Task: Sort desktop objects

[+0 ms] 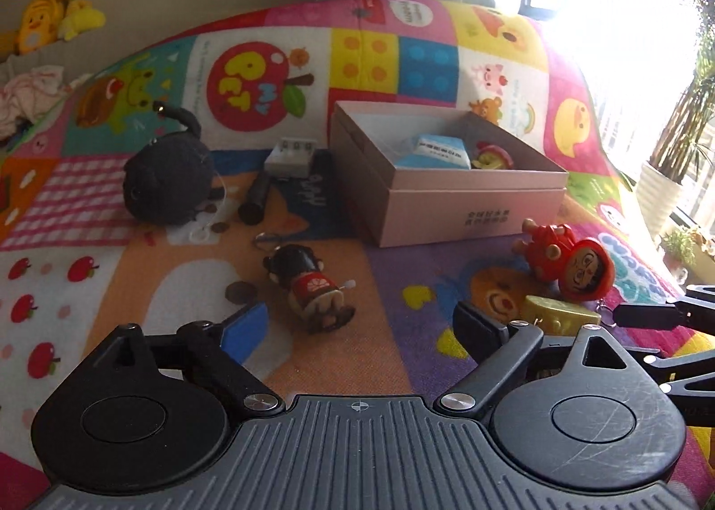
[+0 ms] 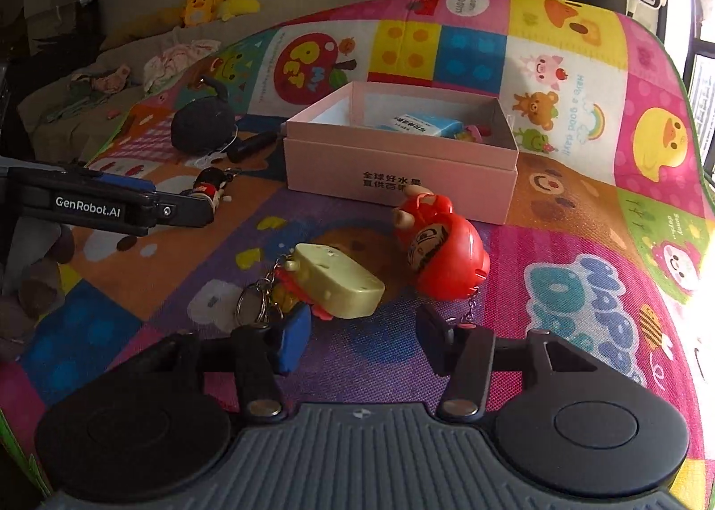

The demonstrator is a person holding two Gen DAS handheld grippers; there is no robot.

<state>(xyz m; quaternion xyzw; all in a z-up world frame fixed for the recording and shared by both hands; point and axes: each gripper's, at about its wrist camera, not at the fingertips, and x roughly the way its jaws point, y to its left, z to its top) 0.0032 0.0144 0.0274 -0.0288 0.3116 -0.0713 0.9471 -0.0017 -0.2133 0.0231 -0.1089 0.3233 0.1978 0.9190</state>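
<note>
Through the left wrist camera, I am looking along my left gripper (image 1: 359,326). Its fingers are standing wide apart with nothing between them, over a tabletop covered by a bright cartoon mat (image 1: 402,49). Just ahead of the fingers, a small wind-up doll (image 1: 313,286) with black hair and a red top is lying on its back, with a brown coin (image 1: 240,292) beside it. Farther back, a pink box (image 1: 469,208) is sitting open; a blue-and-white packet (image 1: 435,152) and a small red-and-yellow toy (image 1: 491,156) are lying inside it. Left of the box, a black plush cat (image 1: 172,179), a dark cylinder (image 1: 258,201) and a grey block (image 1: 290,157) are resting on the mat. To the right, a red figurine (image 1: 567,259) is lying near a yellow cheese-shaped toy (image 1: 558,313), and part of the right gripper is reaching in at the frame's edge.

Through the right wrist camera, I am looking along my right gripper (image 2: 362,331). Its fingers are partly apart and clamping nothing; the cheese-shaped toy (image 2: 335,282) with its key ring (image 2: 252,309) is lying just ahead of the left finger (image 2: 292,342). The red figurine (image 2: 442,250) is lying just right of the cheese, its chain trailing toward the other finger. The pink box (image 2: 393,179) is sitting behind them, and the left gripper (image 2: 134,206) is showing at the left side near the wind-up doll (image 2: 210,190).
</note>
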